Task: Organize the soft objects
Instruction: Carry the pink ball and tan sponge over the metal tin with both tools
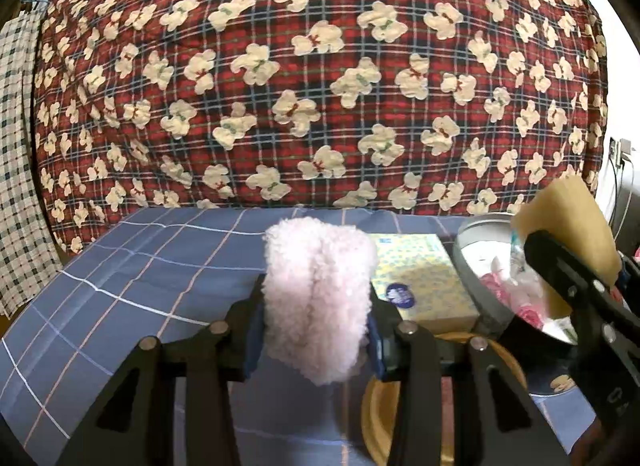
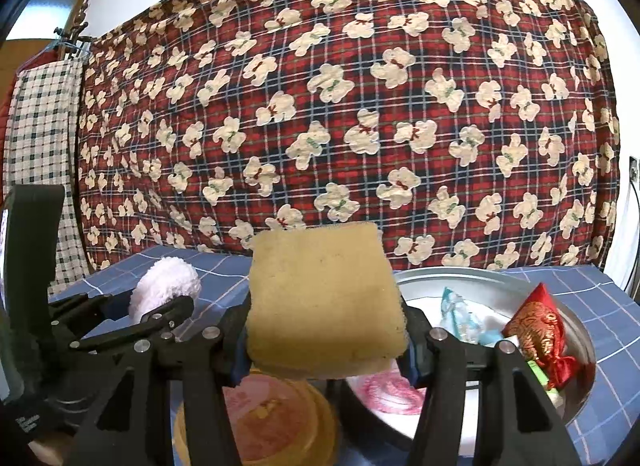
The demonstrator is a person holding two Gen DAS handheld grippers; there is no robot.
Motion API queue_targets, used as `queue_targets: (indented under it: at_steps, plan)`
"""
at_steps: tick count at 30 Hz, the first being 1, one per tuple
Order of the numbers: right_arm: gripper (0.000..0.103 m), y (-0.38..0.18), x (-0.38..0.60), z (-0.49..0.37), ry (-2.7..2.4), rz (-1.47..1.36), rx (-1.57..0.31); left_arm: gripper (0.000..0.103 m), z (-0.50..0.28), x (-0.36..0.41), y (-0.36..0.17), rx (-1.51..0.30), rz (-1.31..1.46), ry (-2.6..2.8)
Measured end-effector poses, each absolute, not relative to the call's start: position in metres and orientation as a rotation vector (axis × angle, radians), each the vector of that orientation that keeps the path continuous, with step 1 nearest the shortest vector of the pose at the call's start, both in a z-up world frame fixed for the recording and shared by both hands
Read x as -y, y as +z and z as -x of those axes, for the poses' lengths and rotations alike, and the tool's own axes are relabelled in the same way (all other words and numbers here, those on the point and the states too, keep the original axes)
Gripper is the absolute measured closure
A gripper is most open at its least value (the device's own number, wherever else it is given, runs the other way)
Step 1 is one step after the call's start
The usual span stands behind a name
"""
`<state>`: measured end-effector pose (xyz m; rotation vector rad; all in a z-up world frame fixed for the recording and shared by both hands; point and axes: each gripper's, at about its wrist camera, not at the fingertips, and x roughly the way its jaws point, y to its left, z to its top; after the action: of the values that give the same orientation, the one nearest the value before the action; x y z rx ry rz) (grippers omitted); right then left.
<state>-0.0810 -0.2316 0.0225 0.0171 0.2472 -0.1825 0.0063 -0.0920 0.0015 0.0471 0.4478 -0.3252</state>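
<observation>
Nearest each camera, both grippers are loaded. The left gripper (image 1: 316,330) is closed narrowly on a pink fluffy cloth (image 1: 318,302), which stands upright between its blue pads and bulges out above them. The right gripper (image 2: 326,342) is closed at a middling width on a tan sponge (image 2: 324,298), held as a flat slab facing the camera. Both items hang in the air above the near part of the table (image 1: 132,266), which is covered in a blue checked cloth.

Below the grippers, at the table's near edge, lies a round yellow tray (image 2: 256,426) with a pink printed centre; its print cannot be read. Just beyond it, toward the right edge, a metal basin (image 2: 580,330) holds a red embroidered pouch (image 2: 536,330), a clear wrapper and other small items. Left of the basin lies a yellow tissue pack (image 1: 420,286) bearing a round blue label, too blurred to read.

A red plaid quilt (image 1: 320,85) with cream bears hangs behind the far edge.

Judged progress: mid-task. Two soft items are lifted but not yet placed; where they are to go cannot be told.
</observation>
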Motion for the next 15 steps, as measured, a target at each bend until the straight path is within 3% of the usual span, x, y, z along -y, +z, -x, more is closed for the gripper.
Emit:
queue_targets:
  at_steps: [15]
  plan:
    - [0.044,0.028,0.271,0.095,-0.246,-0.026,-0.226,0.062,0.009,0.132,0.017,-0.413,-0.062,-0.388]
